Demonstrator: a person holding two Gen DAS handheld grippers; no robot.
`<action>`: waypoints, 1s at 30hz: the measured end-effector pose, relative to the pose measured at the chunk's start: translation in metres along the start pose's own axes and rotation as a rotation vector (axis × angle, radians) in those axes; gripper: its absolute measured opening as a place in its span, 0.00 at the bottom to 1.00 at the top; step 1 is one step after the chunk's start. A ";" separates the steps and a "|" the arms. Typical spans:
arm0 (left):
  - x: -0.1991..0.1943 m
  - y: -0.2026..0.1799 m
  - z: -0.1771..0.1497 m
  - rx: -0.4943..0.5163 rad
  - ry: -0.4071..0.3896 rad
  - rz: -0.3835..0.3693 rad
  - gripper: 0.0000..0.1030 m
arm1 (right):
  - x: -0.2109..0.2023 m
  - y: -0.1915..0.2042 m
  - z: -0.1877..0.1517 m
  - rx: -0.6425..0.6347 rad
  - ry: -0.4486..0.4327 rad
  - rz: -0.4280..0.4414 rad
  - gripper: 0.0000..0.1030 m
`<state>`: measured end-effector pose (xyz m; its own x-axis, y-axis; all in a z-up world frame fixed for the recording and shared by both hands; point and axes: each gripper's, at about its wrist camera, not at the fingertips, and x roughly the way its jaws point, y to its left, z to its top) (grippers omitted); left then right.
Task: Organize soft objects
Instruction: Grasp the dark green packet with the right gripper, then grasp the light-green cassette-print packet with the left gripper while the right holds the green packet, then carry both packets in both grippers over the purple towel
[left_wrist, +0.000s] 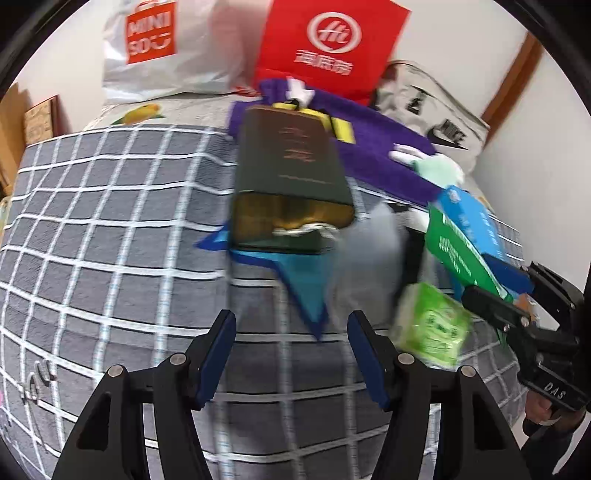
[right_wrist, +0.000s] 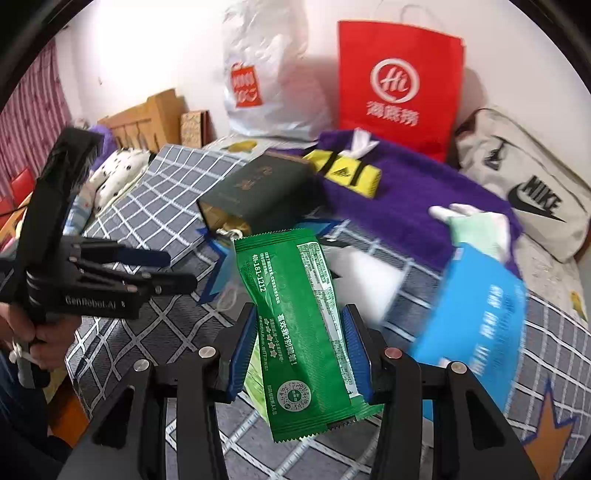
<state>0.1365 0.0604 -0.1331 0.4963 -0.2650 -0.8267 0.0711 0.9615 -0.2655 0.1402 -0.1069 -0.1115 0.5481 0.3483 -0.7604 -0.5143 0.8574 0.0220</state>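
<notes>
My right gripper's (right_wrist: 301, 354) 2 fingers clamp the green packet (right_wrist: 295, 317); my left gripper (left_wrist: 291, 354) hangs spread and empty above the checked bedspread (left_wrist: 110, 221).

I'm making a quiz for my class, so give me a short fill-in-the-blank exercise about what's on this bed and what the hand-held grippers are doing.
1. The right hand-held gripper is shut on a ____ packet.
2. The left hand-held gripper is open and holds ____.
3. The red bag stands against the ____.
4. The dark green bag lies with its open mouth toward the ____.

Missing words: green; nothing; wall; cameras
</notes>
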 end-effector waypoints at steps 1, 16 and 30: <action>0.000 -0.005 0.000 0.009 0.000 -0.014 0.59 | -0.006 -0.004 -0.001 0.013 -0.010 -0.009 0.45; 0.034 -0.099 -0.012 0.228 0.054 -0.140 0.76 | -0.067 -0.072 -0.044 0.195 -0.070 -0.154 0.45; 0.056 -0.124 -0.025 0.344 -0.004 0.004 0.81 | -0.065 -0.088 -0.063 0.271 -0.055 -0.157 0.45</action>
<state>0.1336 -0.0759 -0.1592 0.5003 -0.2613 -0.8255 0.3560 0.9311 -0.0790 0.1082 -0.2291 -0.1046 0.6455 0.2173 -0.7322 -0.2298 0.9695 0.0850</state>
